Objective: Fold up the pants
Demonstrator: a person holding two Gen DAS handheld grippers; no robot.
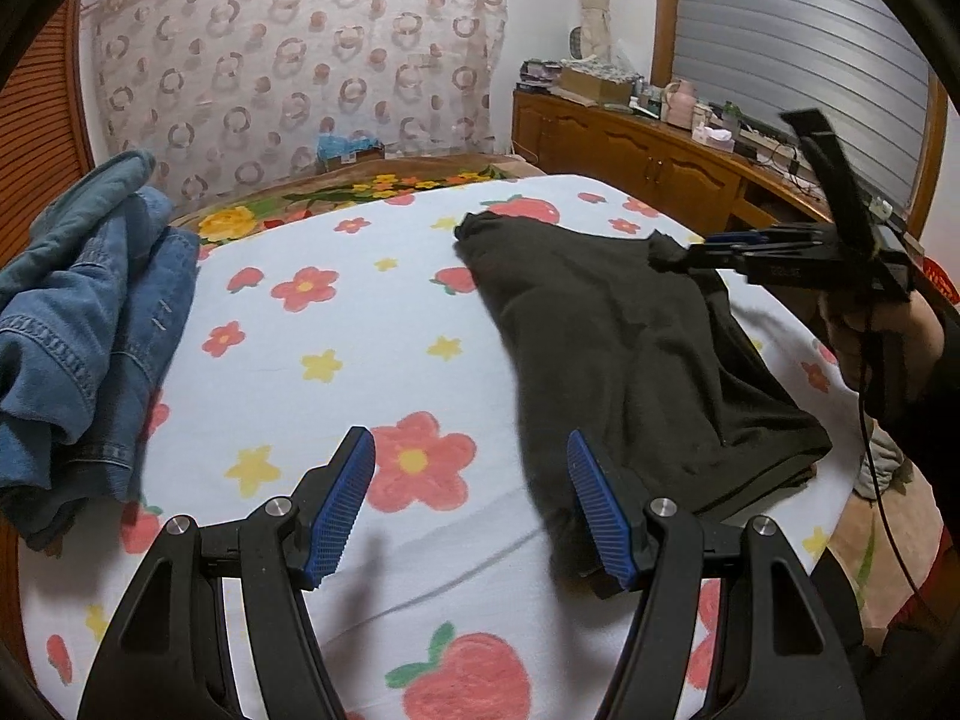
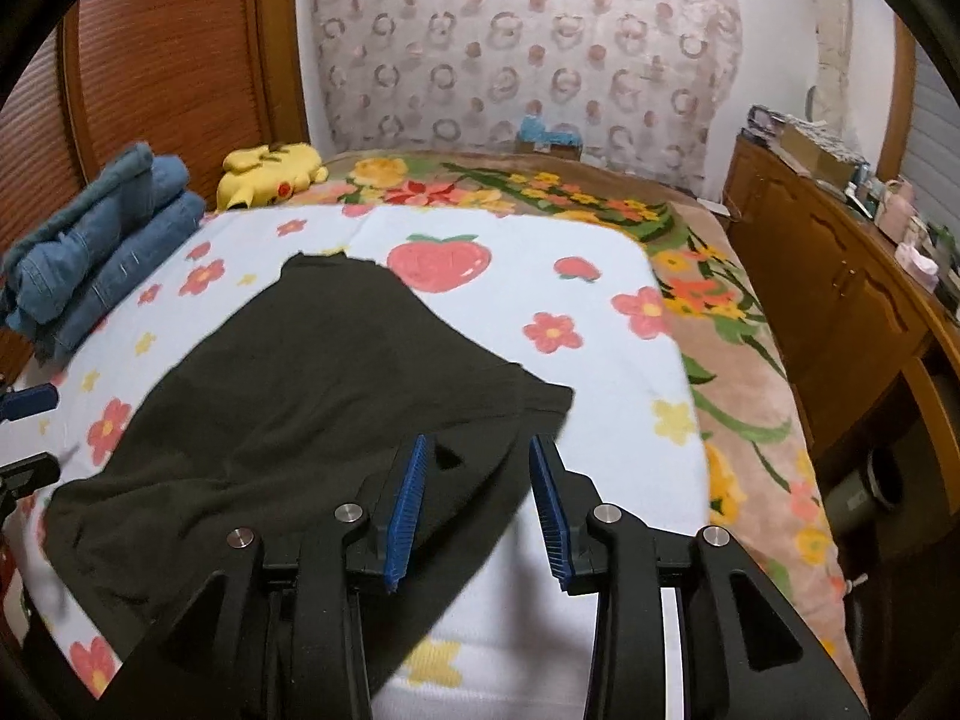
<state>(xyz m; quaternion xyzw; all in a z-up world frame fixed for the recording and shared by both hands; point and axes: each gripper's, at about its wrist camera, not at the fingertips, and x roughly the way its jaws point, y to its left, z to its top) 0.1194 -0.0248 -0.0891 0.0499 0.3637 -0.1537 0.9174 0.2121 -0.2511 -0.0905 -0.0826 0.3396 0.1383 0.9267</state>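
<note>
Both grippers parted, gripping nothing — right gripper (image 2: 478, 507) apparently over black pants (image 2: 312, 384): smooth flat before 1 more fold.

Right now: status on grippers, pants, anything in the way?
Left gripper open, empty. Right gripper open over black pants, fingers not pinching. Pants lie folded on sheet. Denim pile off left, clear.

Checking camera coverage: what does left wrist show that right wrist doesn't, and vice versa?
Left wrist only: the right claw seen from the side with the hand holding it, at the black pants' far corner.

Right wrist only: a yellow plush toy by the headboard, and the right claw's own blue pads parted, cloth below them.

Both: black pants, folded jeans, fruit-print sheet, wooden cabinet.
</note>
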